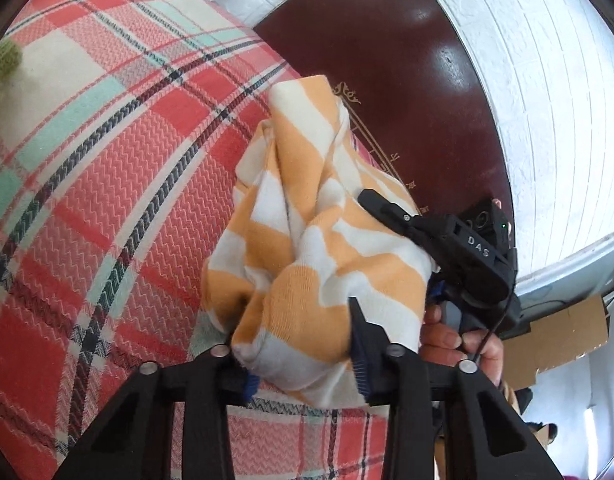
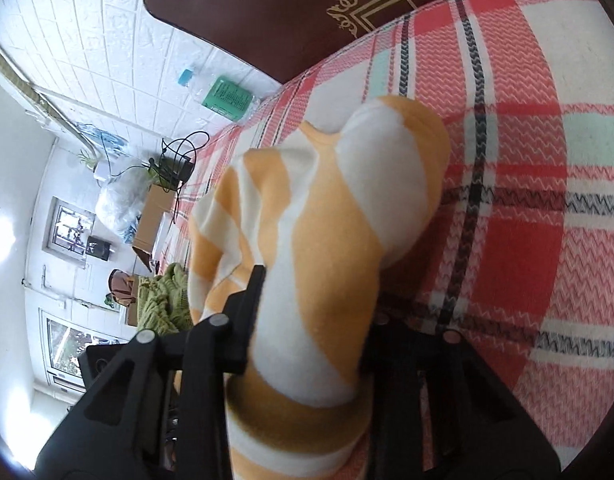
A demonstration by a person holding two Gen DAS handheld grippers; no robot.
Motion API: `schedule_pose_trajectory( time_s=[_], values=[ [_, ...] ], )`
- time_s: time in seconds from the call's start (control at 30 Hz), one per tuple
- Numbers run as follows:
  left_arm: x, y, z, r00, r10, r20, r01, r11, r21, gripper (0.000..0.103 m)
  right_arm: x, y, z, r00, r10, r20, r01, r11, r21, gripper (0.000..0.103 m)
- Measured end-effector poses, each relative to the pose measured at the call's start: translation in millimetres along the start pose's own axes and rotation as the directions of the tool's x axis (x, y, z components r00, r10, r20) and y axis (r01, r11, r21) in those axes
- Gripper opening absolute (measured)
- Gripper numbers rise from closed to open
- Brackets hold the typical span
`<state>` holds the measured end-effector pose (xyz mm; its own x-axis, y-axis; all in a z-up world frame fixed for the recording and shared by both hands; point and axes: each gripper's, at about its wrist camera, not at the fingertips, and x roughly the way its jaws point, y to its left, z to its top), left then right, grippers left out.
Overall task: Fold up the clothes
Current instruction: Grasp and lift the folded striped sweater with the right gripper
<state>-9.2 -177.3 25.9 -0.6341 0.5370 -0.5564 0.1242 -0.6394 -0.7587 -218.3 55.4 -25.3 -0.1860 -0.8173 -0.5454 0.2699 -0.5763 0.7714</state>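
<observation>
While bunched between both tools, orange-and-white striped garment [image 1: 307, 240] held clear above plaid blanket [image 1: 107, 200], not yet laid flat.

Left gripper [image 1: 299, 344] clamped on a thick wad of striped cloth at lower edge; right gripper [image 2: 311, 320] likewise closed around a fat fold, far finger mostly hidden behind fabric, so grip depth probably shallow but hard to confirm. In left view, right gripper's body just beside the bundle on dark red headboard [image 1: 387, 60] side. Green knit item [image 2: 163, 304] lying further along the bed, well apart. Best practice for this step: draw tools apart to tension fabric, find opposite edges, lower onto blanket evenly, avoid trapping extra layers before first crease.
</observation>
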Motion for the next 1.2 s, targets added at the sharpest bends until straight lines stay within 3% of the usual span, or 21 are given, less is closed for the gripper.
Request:
schedule_pose_trajectory(
  time_s=[0.3,0.6,0.77,0.93,1.13,1.2],
  values=[
    [-45.7,-24.5,8.3,0.996,-0.06,0.067,0.057,0.997,0.048,0.023,-28.2,41.0,-1.5,0.997,0.072,0.035,-0.071,0.997,-0.035,0.026],
    [-137.9,-56.0,10.3,0.971,-0.128,0.201,0.101,0.985,0.14,0.023,-40.7,136.0,-2.8,0.972,0.226,0.059,-0.215,0.965,-0.146,0.026],
    [-216.9,-48.5,19.5,0.939,-0.112,0.324,0.063,0.985,0.16,0.023,-18.0,197.1,-2.7,0.941,0.338,0.023,-0.328,0.925,-0.192,0.026],
    [-289.7,-17.0,28.8,0.894,-0.02,0.448,-0.039,0.992,0.121,0.023,41.3,254.4,-11.3,0.902,0.426,-0.069,-0.431,0.883,-0.185,0.026],
    [-351.2,43.7,36.1,0.823,0.137,0.551,-0.167,0.986,0.006,0.023,136.3,303.4,-42.0,0.877,0.433,-0.207,-0.466,0.872,-0.149,0.026],
    [-360.5,71.6,32.3,0.814,0.18,0.552,-0.186,0.981,-0.046,0.023,164.9,305.1,-56.1,0.877,0.411,-0.248,-0.451,0.883,-0.131,0.026]
  ],
)
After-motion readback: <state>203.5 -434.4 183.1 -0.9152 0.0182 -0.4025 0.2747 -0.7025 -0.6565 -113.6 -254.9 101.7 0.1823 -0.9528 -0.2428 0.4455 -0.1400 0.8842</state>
